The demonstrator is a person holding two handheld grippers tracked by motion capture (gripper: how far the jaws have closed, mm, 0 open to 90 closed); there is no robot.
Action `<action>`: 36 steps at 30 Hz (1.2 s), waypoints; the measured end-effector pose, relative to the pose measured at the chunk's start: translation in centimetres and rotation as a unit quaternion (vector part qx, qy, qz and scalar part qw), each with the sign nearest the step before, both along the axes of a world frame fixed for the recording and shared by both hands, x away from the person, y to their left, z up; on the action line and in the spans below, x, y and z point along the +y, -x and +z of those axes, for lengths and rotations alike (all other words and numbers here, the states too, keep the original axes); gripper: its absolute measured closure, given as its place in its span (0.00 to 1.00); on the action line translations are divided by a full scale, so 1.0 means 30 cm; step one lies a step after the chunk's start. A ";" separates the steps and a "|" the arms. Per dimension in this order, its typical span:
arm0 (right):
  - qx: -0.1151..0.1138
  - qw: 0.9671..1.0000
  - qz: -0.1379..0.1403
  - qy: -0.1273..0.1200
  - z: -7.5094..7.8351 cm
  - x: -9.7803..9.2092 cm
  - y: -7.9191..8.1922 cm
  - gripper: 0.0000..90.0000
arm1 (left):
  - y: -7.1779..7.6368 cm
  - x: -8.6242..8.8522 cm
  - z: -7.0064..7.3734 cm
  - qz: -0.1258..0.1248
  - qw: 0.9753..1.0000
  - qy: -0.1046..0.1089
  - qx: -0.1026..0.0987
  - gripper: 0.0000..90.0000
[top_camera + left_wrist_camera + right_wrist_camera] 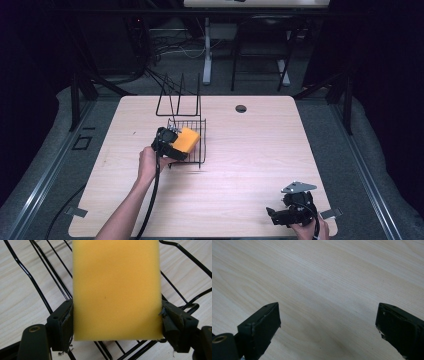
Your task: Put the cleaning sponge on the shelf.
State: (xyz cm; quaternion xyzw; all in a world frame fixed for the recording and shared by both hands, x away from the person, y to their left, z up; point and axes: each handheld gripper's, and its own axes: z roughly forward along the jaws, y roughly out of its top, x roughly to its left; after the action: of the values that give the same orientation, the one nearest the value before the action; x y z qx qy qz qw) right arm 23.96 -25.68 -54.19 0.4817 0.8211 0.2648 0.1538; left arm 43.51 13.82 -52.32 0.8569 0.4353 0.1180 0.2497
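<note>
A yellow sponge [186, 139] is held over a black wire rack [192, 125] near the middle of the wooden table [240, 165]. My left gripper [172, 145] is shut on the sponge [116, 287], its two pads pressing the sponge's lower sides, with the rack's wires [45, 290] beneath it. My right gripper [287, 215] rests at the table's front right corner, held by a hand. In the right gripper view its jaws [329, 327] stand wide apart over bare wood with nothing between them.
The rack has tall upright wire loops [177, 95] at its back. A small round hole [241, 108] is in the table's far side. Desk legs and cables [207, 50] stand on the floor beyond the table.
</note>
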 end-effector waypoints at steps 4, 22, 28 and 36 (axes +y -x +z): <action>0.000 1.000 0.000 -0.001 0.000 0.000 0.000 0.06 | -0.002 0.000 -0.003 0.002 1.000 0.000 -0.001 0.23; -0.004 1.000 -0.002 -0.004 0.000 0.000 0.002 0.06 | 0.032 0.019 0.015 0.009 0.999 0.028 -0.026 0.09; 0.002 1.000 0.003 0.007 0.006 -0.003 0.001 0.06 | 0.062 0.020 0.046 0.004 0.998 0.032 -0.048 0.05; 0.002 1.000 0.003 0.011 0.007 -0.003 0.001 0.06 | 0.098 0.046 0.078 0.002 0.997 0.033 -0.065 0.02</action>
State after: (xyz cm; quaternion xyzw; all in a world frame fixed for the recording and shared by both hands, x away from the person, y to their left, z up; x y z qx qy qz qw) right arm 23.93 -25.76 -53.99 0.4784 0.8253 0.2558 0.1569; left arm 40.57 15.20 -49.98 0.8380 0.4235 0.1591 0.3053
